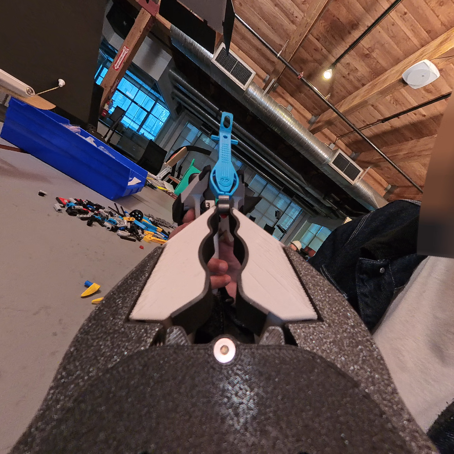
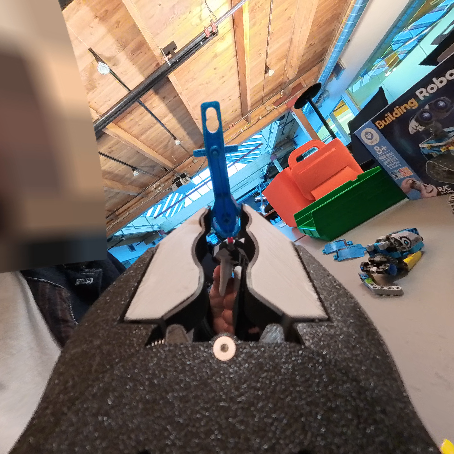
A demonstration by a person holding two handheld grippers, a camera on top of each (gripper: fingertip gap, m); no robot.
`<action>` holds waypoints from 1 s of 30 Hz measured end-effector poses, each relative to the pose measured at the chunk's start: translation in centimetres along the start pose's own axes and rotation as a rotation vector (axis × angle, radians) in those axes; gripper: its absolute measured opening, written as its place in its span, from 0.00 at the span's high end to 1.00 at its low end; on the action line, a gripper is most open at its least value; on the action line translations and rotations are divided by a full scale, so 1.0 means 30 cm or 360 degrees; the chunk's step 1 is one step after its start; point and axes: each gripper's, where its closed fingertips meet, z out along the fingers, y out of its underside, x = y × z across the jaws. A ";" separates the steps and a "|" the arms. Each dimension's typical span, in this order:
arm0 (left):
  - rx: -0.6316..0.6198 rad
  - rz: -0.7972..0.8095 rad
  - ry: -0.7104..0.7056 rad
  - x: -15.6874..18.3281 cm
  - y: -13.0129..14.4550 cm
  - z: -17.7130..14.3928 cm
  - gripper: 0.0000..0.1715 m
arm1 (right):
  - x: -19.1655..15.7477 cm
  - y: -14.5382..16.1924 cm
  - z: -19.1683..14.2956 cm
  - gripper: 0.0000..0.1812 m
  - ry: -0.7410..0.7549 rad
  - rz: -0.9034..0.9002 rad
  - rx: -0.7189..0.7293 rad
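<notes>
Both grippers are raised off the table and face each other tip to tip. My left gripper [image 1: 224, 208] is shut on a small grey piece [image 1: 224, 205] at its very tips. A light blue lever tool [image 1: 224, 157] stands up from that piece, its round head sitting on it. My right gripper [image 2: 225, 208] is shut on the round head of the same blue tool [image 2: 216, 157]. The right gripper's fingers [image 1: 196, 194] show behind the tool in the left wrist view. The left gripper's tips [image 2: 228, 250] and a hand [image 2: 224, 307] show through the gap in the right wrist view.
A blue bin [image 1: 73, 152], a pile of loose building pieces [image 1: 110, 218] and yellow pieces [image 1: 91, 290] lie on the grey table. A green bin [image 2: 348, 206], an orange case [image 2: 314, 179], a printed box [image 2: 417, 142] and a partly built blue model [image 2: 390, 258] stand at the right. A person's dark jacket [image 1: 368, 258] is close. The partly built blue model [image 2: 390, 258] is about equally far from each gripper, around 25 cm.
</notes>
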 end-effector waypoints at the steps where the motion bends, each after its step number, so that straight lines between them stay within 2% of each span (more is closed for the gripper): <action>1: 0.0003 0.0004 0.0001 0.001 -0.002 0.000 0.97 | -0.002 -0.001 0.000 0.89 -0.0002 0.0001 0.0003; 8: 0.0016 0.0053 -0.0002 0.010 -0.004 0.000 0.97 | -0.006 0.002 0.001 0.88 -0.0030 0.0038 0.0008; 15: 0.0100 0.0026 0.0038 0.023 -0.022 0.000 0.97 | -0.020 -0.005 0.007 0.88 -0.0067 0.0078 0.0116; 20: 0.0198 -0.0031 0.0070 0.027 -0.045 -0.005 0.97 | -0.028 -0.007 0.018 0.87 -0.0021 -0.0031 0.0161; 27: 0.0238 -0.0053 0.0105 0.036 -0.058 -0.010 0.98 | -0.019 0.011 0.025 0.89 -0.0010 0.0008 0.0109; 28: 0.0270 -0.0038 0.0127 0.048 -0.068 -0.007 0.98 | 0.002 0.088 0.046 0.88 0.0069 -0.0038 -0.0102; 30: 0.0333 -0.0021 0.0156 0.064 -0.086 -0.004 0.96 | -0.031 0.103 0.076 0.88 0.0027 -0.0061 -0.0067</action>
